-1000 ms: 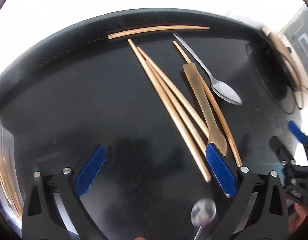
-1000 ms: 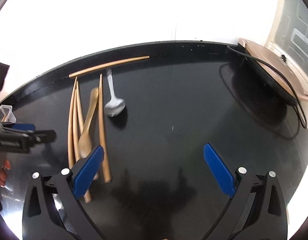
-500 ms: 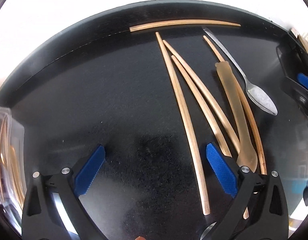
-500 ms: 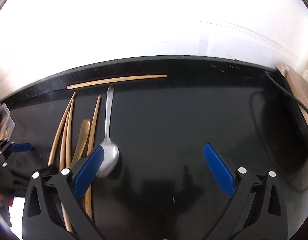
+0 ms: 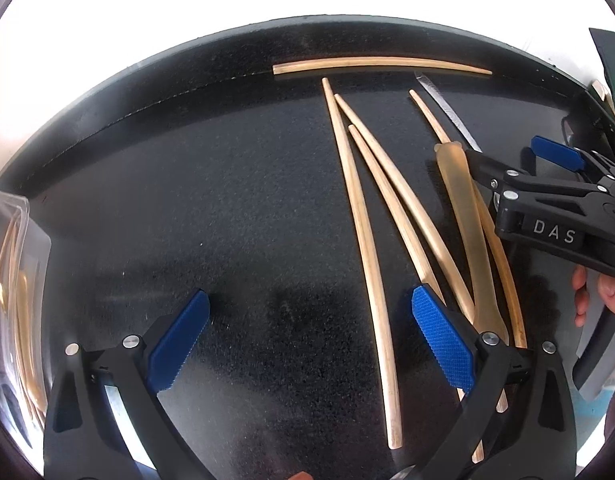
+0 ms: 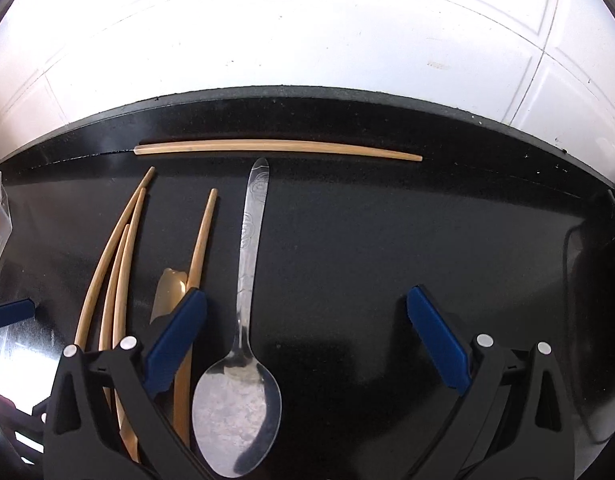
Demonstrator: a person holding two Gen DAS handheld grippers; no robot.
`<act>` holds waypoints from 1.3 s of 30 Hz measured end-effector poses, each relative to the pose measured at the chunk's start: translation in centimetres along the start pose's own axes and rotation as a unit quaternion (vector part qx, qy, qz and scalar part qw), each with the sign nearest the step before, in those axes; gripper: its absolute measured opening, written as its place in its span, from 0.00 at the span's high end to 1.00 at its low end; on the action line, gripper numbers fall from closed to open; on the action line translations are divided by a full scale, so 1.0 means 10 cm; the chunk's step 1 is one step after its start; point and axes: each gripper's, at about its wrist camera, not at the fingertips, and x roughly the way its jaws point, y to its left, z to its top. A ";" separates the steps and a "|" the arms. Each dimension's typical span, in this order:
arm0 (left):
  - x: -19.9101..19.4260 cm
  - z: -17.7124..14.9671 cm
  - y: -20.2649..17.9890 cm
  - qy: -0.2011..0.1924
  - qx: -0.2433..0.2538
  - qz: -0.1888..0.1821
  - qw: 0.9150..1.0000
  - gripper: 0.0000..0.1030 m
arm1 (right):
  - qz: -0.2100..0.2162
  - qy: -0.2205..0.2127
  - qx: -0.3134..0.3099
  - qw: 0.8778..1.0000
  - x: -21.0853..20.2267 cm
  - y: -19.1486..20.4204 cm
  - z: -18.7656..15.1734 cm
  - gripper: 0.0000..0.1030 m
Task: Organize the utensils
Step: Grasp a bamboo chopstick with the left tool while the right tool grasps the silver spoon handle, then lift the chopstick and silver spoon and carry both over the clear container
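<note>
Spoon (image 6: 243,396) pickup is our step: it lies mid-counter (image 6: 387,240) beside the chopsticks (image 5: 363,216), between our right hand-held gripper (image 6: 307,344)'s spread fingers. Left hand-held gripper (image 5: 311,340) hovers apart, empty. Next, we lower and close.

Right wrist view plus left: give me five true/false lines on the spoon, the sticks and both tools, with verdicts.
1. The right tool is open, empty. True.
2. The spoon lies between its fingers, bowl toward the camera. True.
3. The left tool is shut on a stick. False: it is open, and the nearest stick lies loose between its fingers.
4. One stick lies crosswise beyond the spoon's handle. True.
5. The spoon rests on top of the sticks. False: it lies on the black table beside them.
</note>
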 end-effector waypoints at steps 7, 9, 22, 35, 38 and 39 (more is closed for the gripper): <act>0.08 0.13 -0.16 -0.013 0.015 -0.007 1.000 0.22 | 0.029 -0.013 -0.040 0.999 -0.10 -0.08 -0.06 0.13; 0.05 0.29 -0.17 -0.040 0.028 -0.001 0.999 0.94 | 0.032 -0.032 -0.045 0.998 -0.17 -0.10 -0.07 0.61; -0.27 0.22 0.18 -0.049 -0.052 -0.074 0.995 0.95 | 0.116 0.005 0.105 0.988 -0.54 -0.49 -0.12 0.98; -0.73 0.01 0.39 -0.092 -0.064 -0.107 0.988 0.95 | 0.221 -0.018 0.202 0.954 -1.13 -0.50 -0.21 0.99; -0.84 -0.03 0.46 -0.107 -0.060 -0.119 0.985 0.95 | 0.225 -0.031 0.197 0.954 -1.32 -0.43 -0.20 0.99; -0.86 -0.04 0.48 -0.110 -0.058 -0.124 0.984 0.95 | 0.219 -0.037 0.191 0.956 -1.39 -0.39 -0.19 0.99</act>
